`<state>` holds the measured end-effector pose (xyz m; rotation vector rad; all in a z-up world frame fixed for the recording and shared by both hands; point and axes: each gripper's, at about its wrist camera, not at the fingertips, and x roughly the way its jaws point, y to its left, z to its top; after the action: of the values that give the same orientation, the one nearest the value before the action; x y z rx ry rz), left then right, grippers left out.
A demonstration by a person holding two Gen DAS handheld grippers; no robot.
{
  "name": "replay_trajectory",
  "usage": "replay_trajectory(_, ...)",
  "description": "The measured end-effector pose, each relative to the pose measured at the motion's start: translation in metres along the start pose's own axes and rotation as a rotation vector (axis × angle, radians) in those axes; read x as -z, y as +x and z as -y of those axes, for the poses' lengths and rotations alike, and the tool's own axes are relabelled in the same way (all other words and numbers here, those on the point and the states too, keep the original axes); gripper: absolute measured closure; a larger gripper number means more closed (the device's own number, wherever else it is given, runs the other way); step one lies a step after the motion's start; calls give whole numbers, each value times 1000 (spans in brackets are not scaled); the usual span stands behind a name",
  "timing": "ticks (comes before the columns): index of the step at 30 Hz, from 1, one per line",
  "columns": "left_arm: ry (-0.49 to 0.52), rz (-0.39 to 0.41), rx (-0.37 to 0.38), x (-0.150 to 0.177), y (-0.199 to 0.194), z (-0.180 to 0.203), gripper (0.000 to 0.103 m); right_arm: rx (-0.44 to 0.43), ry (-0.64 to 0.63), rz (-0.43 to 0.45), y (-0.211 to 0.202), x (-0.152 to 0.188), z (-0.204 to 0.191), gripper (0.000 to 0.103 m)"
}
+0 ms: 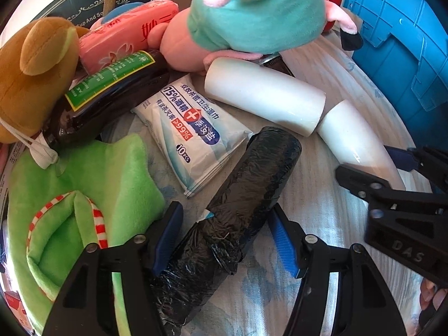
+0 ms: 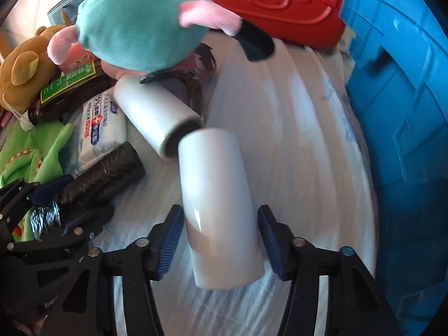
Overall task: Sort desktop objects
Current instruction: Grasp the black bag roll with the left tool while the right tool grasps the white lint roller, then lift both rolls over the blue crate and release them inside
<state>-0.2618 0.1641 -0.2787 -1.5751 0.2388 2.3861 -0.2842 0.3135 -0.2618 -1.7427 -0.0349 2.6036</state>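
A black roll of bin bags (image 1: 240, 196) lies on the cloth-covered table between the open fingers of my left gripper (image 1: 226, 238); the pads stand beside it with small gaps. It also shows in the right wrist view (image 2: 106, 173). A white film roll (image 2: 218, 204) lies between the open fingers of my right gripper (image 2: 221, 238), not pinched. In the left wrist view this roll (image 1: 355, 142) and the right gripper (image 1: 392, 168) show at the right. A second white roll (image 1: 266, 95) lies beside it, and also shows in the right wrist view (image 2: 156, 114).
A wet-wipes pack (image 1: 193, 131), a dark bottle (image 1: 112, 95), a pink tissue pack (image 1: 126, 33), a brown plush (image 1: 33, 72), a green plush (image 1: 84, 201) and a teal-pink plush (image 1: 252, 11) crowd the left and back. A blue crate (image 2: 397, 112) and a red box (image 2: 280, 5) stand at the right.
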Motion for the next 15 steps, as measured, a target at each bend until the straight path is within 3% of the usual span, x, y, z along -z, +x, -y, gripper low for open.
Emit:
replay_trajectory(2,-1,-10,5,0,-2,0,48,18,-24,-20,7,-1,-9,57)
replay_trajectory(8,41,-3,1,11,-28,8,68,13,-19,11,-15,9,-12,58)
replay_trajectory(15,15,94,38,19,-94,-3,69,12,-40,111,-84,26,-29,58)
